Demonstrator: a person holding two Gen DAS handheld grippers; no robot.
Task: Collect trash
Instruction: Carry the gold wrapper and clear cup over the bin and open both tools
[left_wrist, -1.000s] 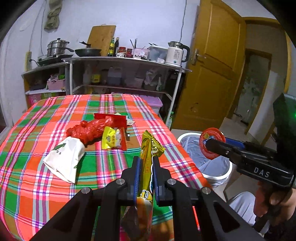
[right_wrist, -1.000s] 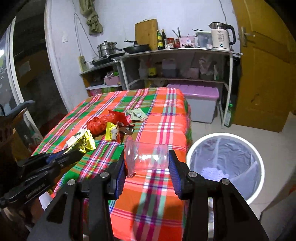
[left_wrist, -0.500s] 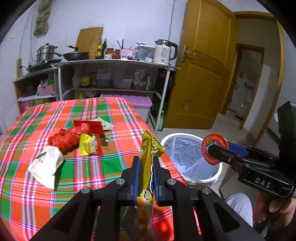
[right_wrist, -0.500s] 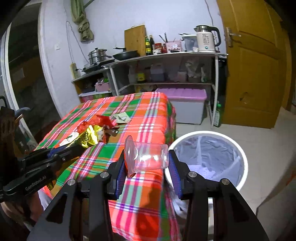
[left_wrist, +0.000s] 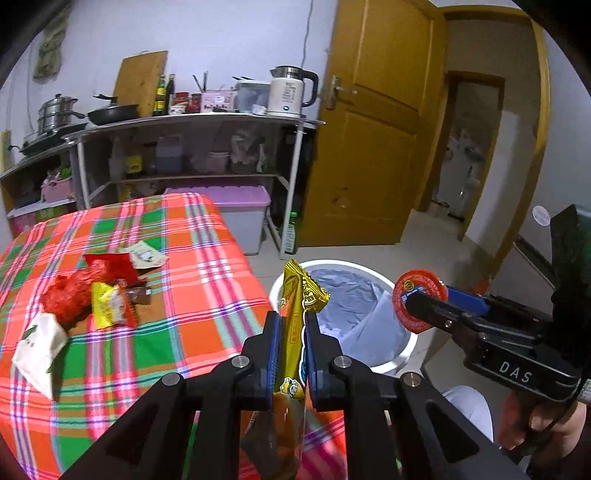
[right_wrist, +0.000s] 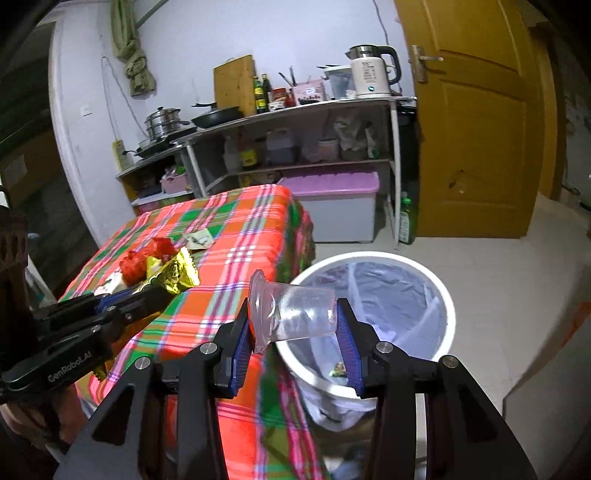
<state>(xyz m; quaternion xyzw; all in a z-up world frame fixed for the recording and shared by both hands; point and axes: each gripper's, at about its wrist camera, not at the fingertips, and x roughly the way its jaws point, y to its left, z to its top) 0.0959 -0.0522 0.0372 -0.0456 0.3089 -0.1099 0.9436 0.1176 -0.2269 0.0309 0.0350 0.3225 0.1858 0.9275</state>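
Observation:
My left gripper (left_wrist: 291, 325) is shut on a gold snack wrapper (left_wrist: 297, 299) that sticks up between its pads, over the table's right edge near the white bin (left_wrist: 384, 363). My right gripper (right_wrist: 293, 314) is shut on a clear plastic cup (right_wrist: 295, 314) lying sideways, held over the near rim of the bin (right_wrist: 443, 295). The cup's red lid end (left_wrist: 419, 295) shows in the left wrist view. On the plaid tablecloth (left_wrist: 192, 295) lie a red bag (left_wrist: 70, 291), a yellow packet (left_wrist: 107, 304), a white paper bag (left_wrist: 37, 347) and a small sachet (left_wrist: 146, 254).
The bin has a pale liner and a few scraps at its bottom (right_wrist: 338, 367). A metal shelf (right_wrist: 295, 110) with a kettle, pans and bottles stands behind the table, a purple-lidded box (right_wrist: 332, 206) beneath it. A yellow door (right_wrist: 480, 147) is at right. A hand (left_wrist: 532, 417) grips the right tool.
Both grippers have moved right, off the table toward the bin, each keeping its load. The bin has come closer and the table trash has slid left in both views.

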